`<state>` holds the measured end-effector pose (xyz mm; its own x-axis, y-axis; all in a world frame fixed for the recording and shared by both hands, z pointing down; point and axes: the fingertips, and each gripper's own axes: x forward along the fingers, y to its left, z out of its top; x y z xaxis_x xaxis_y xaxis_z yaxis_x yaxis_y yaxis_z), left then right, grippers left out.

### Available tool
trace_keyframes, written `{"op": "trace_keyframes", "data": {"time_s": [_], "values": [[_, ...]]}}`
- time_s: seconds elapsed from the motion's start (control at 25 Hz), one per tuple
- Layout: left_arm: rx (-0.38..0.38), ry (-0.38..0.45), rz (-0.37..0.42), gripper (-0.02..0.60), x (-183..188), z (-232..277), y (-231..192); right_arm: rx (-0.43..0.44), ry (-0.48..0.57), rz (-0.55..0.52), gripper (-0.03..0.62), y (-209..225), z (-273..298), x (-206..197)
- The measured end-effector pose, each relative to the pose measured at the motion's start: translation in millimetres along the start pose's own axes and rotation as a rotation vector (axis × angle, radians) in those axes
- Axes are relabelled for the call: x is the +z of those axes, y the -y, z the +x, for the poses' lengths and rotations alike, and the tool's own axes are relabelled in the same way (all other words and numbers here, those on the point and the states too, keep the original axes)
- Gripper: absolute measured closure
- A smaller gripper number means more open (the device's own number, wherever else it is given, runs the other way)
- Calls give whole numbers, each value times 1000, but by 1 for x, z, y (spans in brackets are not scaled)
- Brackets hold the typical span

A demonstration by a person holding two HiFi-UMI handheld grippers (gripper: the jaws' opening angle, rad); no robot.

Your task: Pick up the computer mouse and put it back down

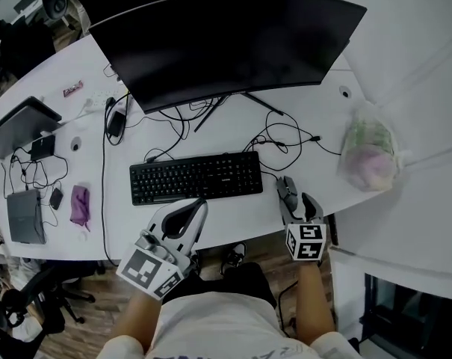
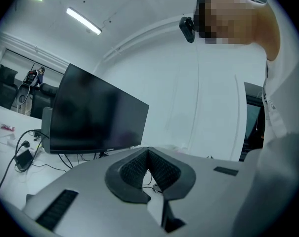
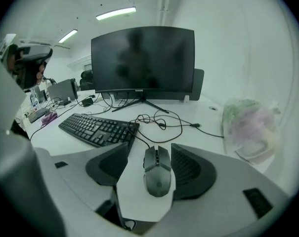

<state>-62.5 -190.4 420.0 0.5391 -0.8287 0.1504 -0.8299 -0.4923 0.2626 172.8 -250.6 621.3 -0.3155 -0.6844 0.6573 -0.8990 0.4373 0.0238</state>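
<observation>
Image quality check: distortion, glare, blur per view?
Head view: even light, sharp. Left gripper view: strong fisheye, dark corners, bright ceiling strip. Right gripper view: fisheye, greenish tint, mouse sharp inside the open right gripper.

The head camera looks steeply down over left tongs and right tongs; their own cameras face the monitor ahead (the left tilted upward).

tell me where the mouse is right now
In the head view the mouse lies on the white desk right of the keyboard, between the open jaws of the right gripper.
</observation>
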Motion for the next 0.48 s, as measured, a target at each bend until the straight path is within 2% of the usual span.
{"op": "trace_keyframes", "data": {"time_s": [0.2,0.48], "values": [[-44,42,22,577,21,-4,6,-35,144,-17,321,-6,-39,48],[-120,106,59,577,52,-15,21,-163,389,-53,446,-8,-116,118]]}}
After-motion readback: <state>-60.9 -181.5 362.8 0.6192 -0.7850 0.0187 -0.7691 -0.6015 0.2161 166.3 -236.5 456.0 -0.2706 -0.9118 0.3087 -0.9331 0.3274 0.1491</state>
